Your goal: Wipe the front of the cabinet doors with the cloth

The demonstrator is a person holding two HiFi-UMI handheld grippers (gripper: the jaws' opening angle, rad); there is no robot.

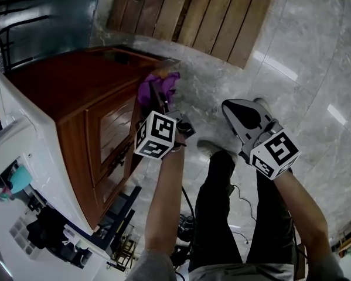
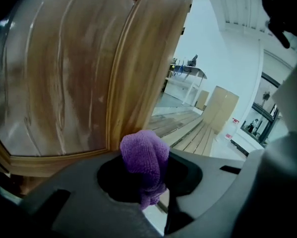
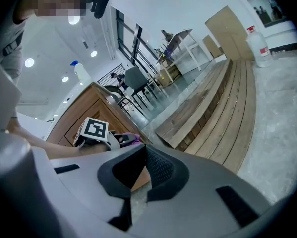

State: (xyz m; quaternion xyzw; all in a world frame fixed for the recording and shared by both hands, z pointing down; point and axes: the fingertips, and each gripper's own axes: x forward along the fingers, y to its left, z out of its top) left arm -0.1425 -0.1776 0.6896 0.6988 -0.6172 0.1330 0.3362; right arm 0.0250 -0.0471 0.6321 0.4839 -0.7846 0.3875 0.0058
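Head view: the left hand-held gripper [image 1: 159, 99] is clamped on the purple cloth [image 1: 159, 84] at the upper front corner of the wooden cabinet [image 1: 70, 86]; left gripper view: the cloth [image 2: 144, 155] is bunched between the jaws, just beside the cabinet door [image 2: 64, 83]; right gripper view: the right hand-held gripper [image 3: 141, 155] has its jaws together, holding nothing.

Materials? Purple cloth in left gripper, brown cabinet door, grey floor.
The purple cloth looks like microfibre or terry: matte, fuzzy looped nap. The brown cabinet door: wood or veneer, streaky grain, glossy varnish catching reflections. The grey floor: polished tile, veined like marble, joint lines and glare; stone or ceramic, cannot tell.
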